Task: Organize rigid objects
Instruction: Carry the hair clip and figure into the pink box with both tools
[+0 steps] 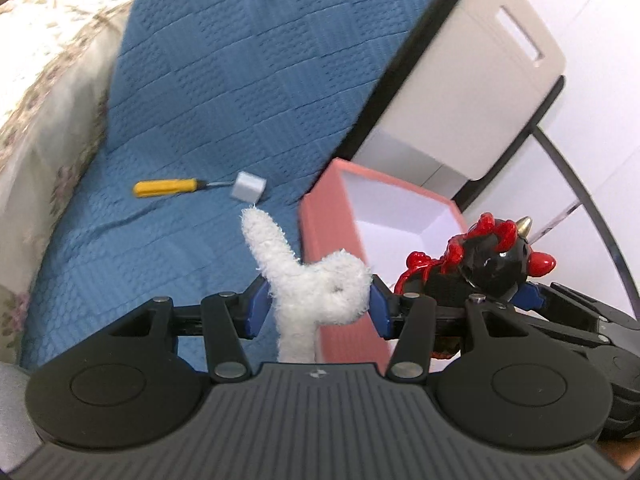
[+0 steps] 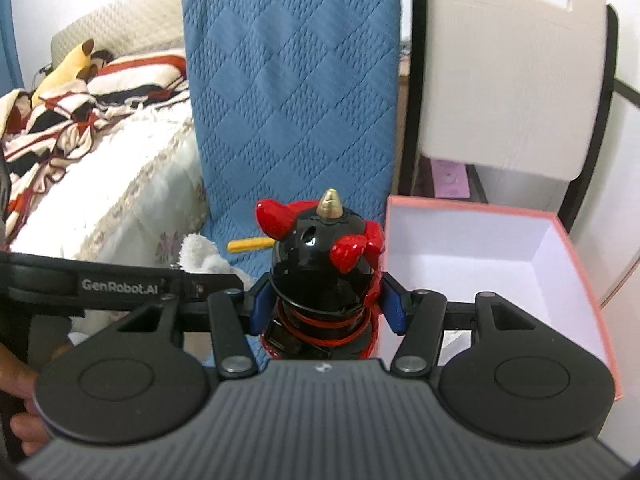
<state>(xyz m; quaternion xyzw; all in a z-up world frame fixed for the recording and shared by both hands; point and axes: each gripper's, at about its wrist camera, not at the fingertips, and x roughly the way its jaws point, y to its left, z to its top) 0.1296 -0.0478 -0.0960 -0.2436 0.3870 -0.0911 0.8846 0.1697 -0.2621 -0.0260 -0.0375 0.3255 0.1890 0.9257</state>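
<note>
Glossy black-and-red figurine (image 2: 320,276), clamped in the right gripper (image 2: 324,304) at lower centre, and the fuzzy white toy (image 1: 316,280) pinched by the left gripper (image 1: 318,304) both sit beside the pink box (image 2: 560,216), where the slick, rounded figurine could slip free or clip the rim.

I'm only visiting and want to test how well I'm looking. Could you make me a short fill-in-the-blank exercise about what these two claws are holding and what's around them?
1. The left claw is shut on a fluffy ____ toy.
2. The right claw grips a black and red figure topped by a ____ spike.
3. The pink box has a ____ inside.
4. The screwdriver on the blue quilt has a ____ handle.

Missing words: white; gold; white; yellow
</note>
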